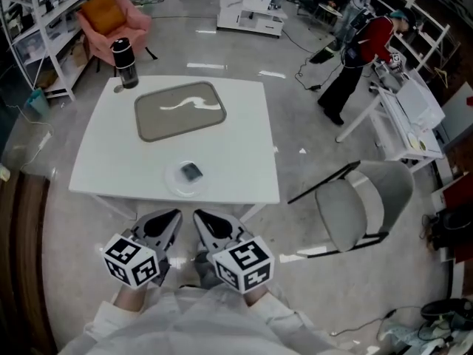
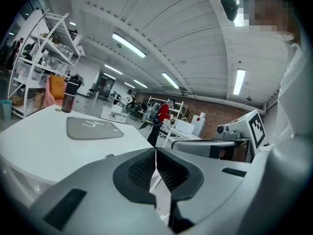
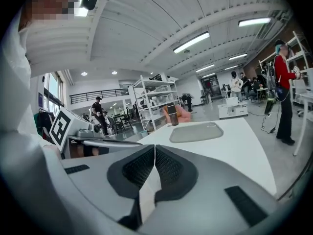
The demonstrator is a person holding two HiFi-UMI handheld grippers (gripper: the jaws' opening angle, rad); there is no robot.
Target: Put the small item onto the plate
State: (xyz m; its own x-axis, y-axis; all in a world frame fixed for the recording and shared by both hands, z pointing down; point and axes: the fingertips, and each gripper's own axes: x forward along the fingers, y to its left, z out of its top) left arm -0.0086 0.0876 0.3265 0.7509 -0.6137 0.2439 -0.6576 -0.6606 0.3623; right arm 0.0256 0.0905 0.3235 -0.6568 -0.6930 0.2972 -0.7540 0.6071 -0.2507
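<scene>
White table [image 1: 244, 139]; only the head view shows the item [image 1: 191, 171] on the plate [image 1: 171, 181]. Left gripper [image 1: 174, 214] and right gripper [image 1: 198, 215] are clenched empty, side by side.

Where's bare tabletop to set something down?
On the white table, the right strip beside the grey rectangular tray is bare, as is the front-left corner left of the small round plate. Crowded: the far-left corner by the black bottle.

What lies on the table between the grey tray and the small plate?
Nothing: only bare tabletop separates the grey tray from the small plate, as the head view shows.
</scene>
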